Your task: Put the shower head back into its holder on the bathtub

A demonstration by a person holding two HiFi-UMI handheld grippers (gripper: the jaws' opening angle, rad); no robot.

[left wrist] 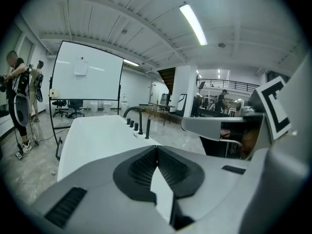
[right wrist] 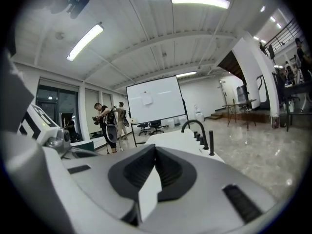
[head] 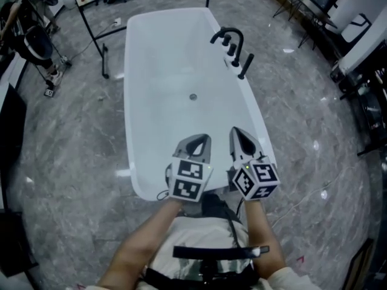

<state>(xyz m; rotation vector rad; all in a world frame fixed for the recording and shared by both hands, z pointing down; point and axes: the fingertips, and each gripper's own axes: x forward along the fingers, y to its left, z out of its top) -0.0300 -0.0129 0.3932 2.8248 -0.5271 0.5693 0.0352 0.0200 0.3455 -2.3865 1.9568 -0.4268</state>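
Note:
The white bathtub (head: 145, 101) runs away from me. On its right rim stand a black curved faucet (head: 233, 36), several small knobs and the slim black shower head (head: 245, 66), upright at the near end of that row. The shower head (left wrist: 147, 128) also shows in the left gripper view, far ahead of the jaws, and the shower head (right wrist: 211, 143) in the right gripper view likewise. My left gripper (head: 205, 138) and right gripper (head: 236, 130) hover side by side over the tub's near end. Both are shut with nothing in them, well short of the fittings.
A whiteboard on a black stand (left wrist: 87, 77) rises beyond the tub's far end, its legs (head: 100, 47) on the marble floor. People with equipment (head: 30, 35) stand at the far left. Tables and chairs (head: 338, 23) line the right side. A white cable (head: 302, 201) lies on the floor at right.

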